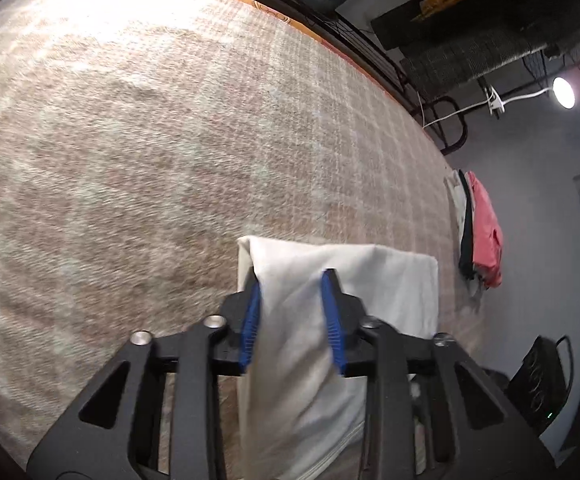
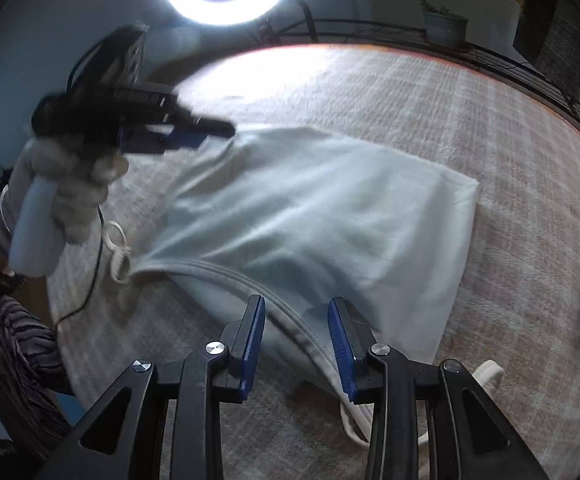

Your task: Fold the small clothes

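While the white garment (image 2: 310, 216) is lying partly lifted across the patterned tabletop (image 2: 490, 128), both tongs are working at its near edge. At the left of the scene, the left tongs (image 2: 193, 136), held in a gloved left hand (image 2: 69, 184), are reaching in from the left and raising one corner of the cloth; in their own view the left tongs (image 1: 294, 308) are sitting around a hanging fold of the fabric, pads apart with cloth between them, so a firm grip cannot be confirmed. Moving rightward, the garment's long axis is running from that raised near-left corner toward the flat far-right corner. Nearest the viewer, the right tongs (image 2: 296, 336) are straddling the thick seamed hem, jaws apart and not clamped. Both tongs are equally close to the hem, so the fold likely goes away, toward the far edge. A pile of other clothes (image 1: 482, 232) is lying at the far right.
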